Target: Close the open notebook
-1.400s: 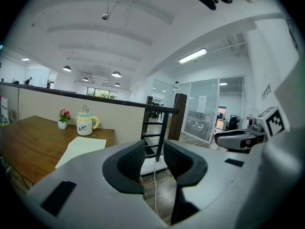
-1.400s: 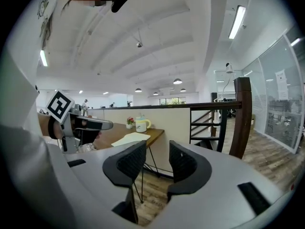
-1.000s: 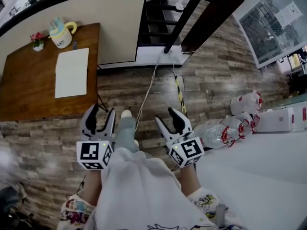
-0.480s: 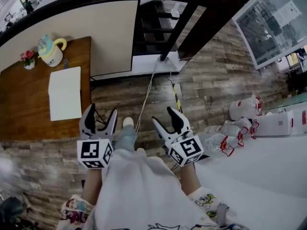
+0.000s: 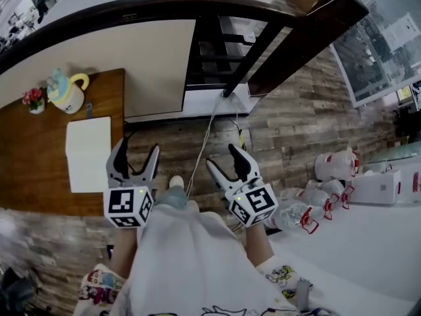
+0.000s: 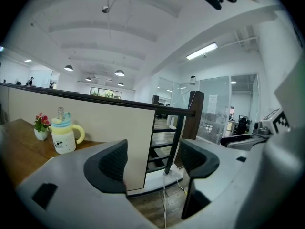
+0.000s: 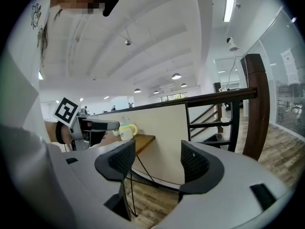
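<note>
Left gripper and right gripper sit at lower centre. The jaws of these 2 have just been opening and stand wide apart, empty. The white notebook lies on the counter at frame left.

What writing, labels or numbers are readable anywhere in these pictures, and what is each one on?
No words or numbers can be read here.
Marker cubes: black-and-white square patterns, no letters.
Mug: a small dark print, too small to read.
Sheets on the glass wall: print too blurred to read.
Notebook: open pages look blank.
</note>
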Available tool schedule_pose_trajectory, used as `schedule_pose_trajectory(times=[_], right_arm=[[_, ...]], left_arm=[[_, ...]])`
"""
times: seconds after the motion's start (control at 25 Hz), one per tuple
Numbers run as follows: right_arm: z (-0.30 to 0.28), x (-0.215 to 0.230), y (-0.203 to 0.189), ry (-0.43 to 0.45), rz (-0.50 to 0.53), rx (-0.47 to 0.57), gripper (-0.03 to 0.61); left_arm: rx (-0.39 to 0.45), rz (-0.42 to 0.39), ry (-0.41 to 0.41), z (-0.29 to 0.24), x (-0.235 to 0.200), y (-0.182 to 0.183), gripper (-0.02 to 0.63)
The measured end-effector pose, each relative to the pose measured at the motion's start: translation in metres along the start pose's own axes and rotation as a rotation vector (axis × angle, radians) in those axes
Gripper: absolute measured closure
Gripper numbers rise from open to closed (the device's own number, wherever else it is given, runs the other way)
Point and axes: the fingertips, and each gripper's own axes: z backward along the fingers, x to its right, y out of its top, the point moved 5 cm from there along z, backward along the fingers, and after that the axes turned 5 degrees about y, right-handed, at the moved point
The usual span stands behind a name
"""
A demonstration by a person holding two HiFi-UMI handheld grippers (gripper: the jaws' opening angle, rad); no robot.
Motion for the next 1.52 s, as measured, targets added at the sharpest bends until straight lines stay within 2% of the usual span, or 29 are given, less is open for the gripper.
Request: schedule_pose_trajectory(times=[0.4, 0.56, 0.72, 0.92, 1.32, 1.52], right_arm=[[-0.081, 0.013, 0.024, 0.063, 0.022, -0.030, 0.316], [-0.110, 0.006, 0.028, 0.135, 0.042, -0.057, 0.316], [-0.151, -0.012, 0.033, 0.254, 0.078, -0.102, 0.316], [-0.213, -0.037, 0.043, 0.440, 0.143, -0.150, 0.316], [-0.350, -0.104, 0.061, 0.890, 0.268, -0.239, 0.311], [-0.398, -0.145, 0.069, 1.149, 0.354, -0.282, 0.310]], left_arm=[[0.004, 0.041, 0.042, -0.050, -0.052, 0.014, 0.299], [0.016, 0.075, 0.117, -0.044, -0.078, 0.015, 0.299], [0.035, 0.127, 0.226, -0.030, -0.109, 0.012, 0.299], [0.058, 0.200, 0.401, -0.008, -0.146, 0.005, 0.299], [0.105, 0.334, 0.856, 0.046, -0.202, -0.005, 0.293], [0.161, 0.410, 1.114, 0.066, -0.205, -0.006, 0.287]])
